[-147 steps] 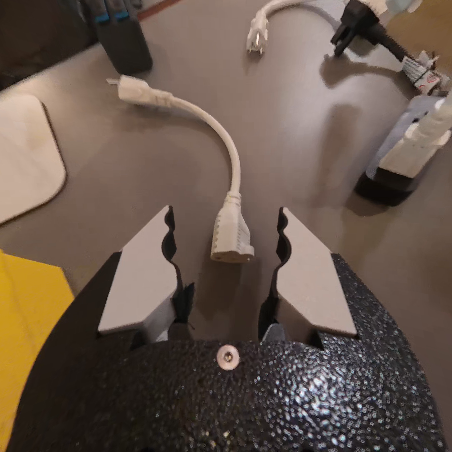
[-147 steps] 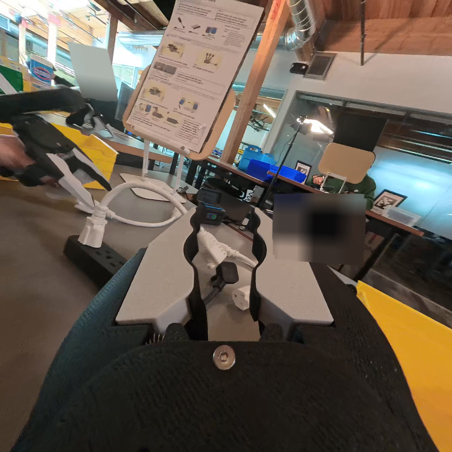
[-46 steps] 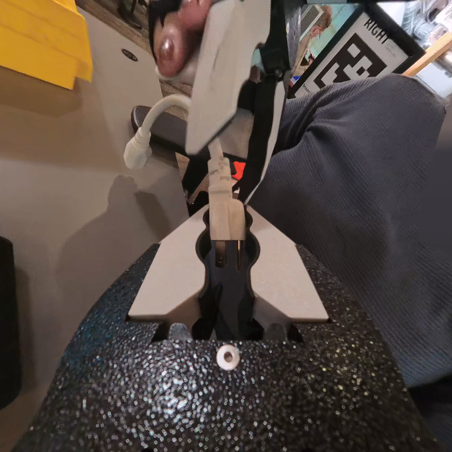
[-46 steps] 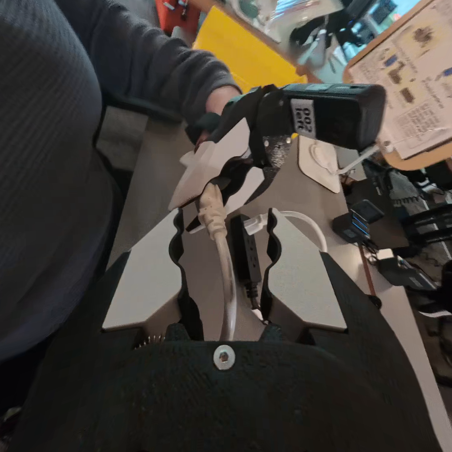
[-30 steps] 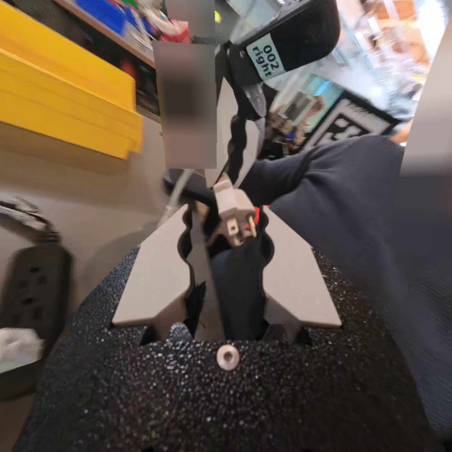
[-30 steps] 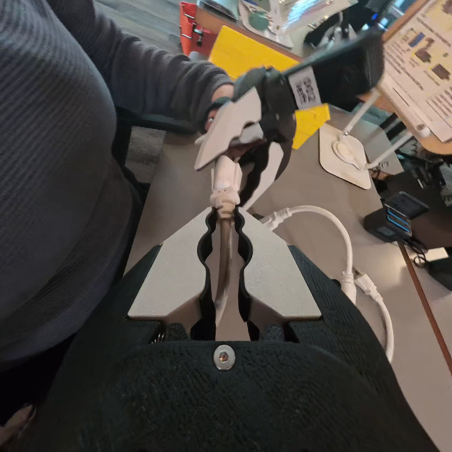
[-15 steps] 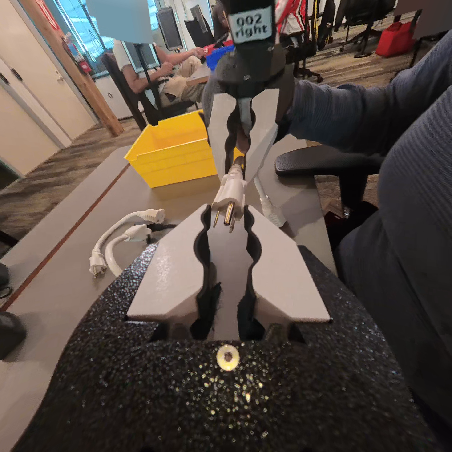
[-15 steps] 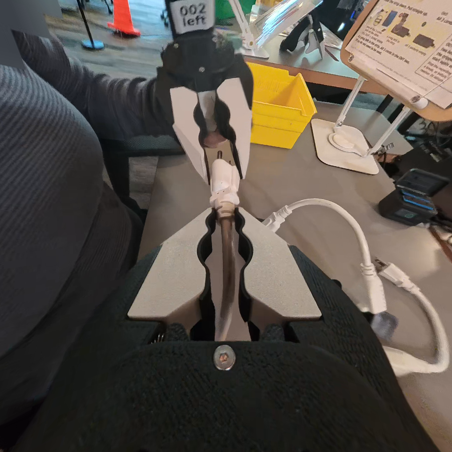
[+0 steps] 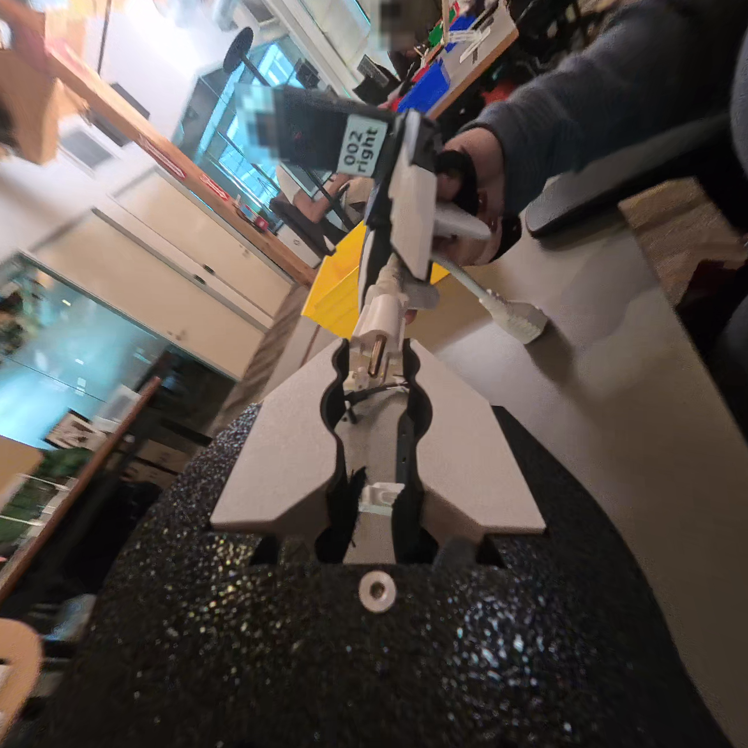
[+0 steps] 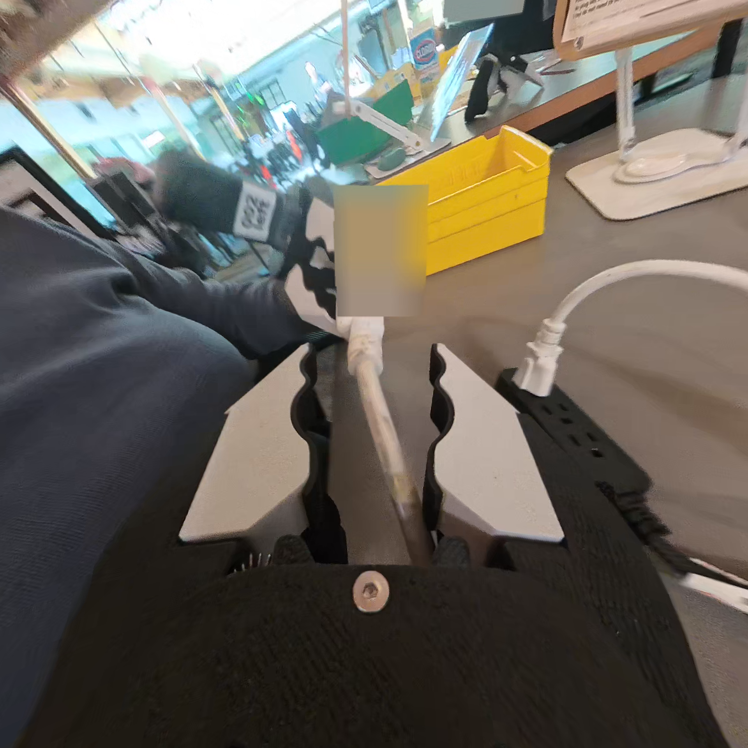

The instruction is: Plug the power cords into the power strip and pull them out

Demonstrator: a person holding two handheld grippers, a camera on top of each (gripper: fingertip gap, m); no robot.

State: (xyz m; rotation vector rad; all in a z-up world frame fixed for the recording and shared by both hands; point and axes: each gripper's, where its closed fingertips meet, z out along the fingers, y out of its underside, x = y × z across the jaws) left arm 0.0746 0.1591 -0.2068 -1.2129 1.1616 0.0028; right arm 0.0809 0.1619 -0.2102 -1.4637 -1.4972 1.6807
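Note:
A short white power cord (image 10: 376, 413) hangs in the air between my two grippers. My left gripper (image 9: 376, 350) is shut on its pronged plug (image 9: 380, 315), whose prongs face the camera between the fingertips. My right gripper (image 10: 370, 352) is open, with the cord lying loose between its fingers. In the left wrist view the right gripper (image 9: 409, 226) is just beyond the plug, and the cord's socket end (image 9: 520, 321) hangs near the table. The black power strip (image 10: 566, 425) lies at the right with another white cord's plug (image 10: 538, 364) in it.
A yellow bin (image 10: 485, 202) stands on the grey table (image 10: 607, 303) behind the grippers. A white stand base (image 10: 668, 174) is at the far right. The person's dark sleeve (image 10: 121, 364) fills the left of the right wrist view. The tips of both grippers are at nearly the same place.
My right gripper has opened and let go of the cord while my left gripper keeps the plug. Both grippers have tilted and swung, and the power strip has come into the right wrist view.

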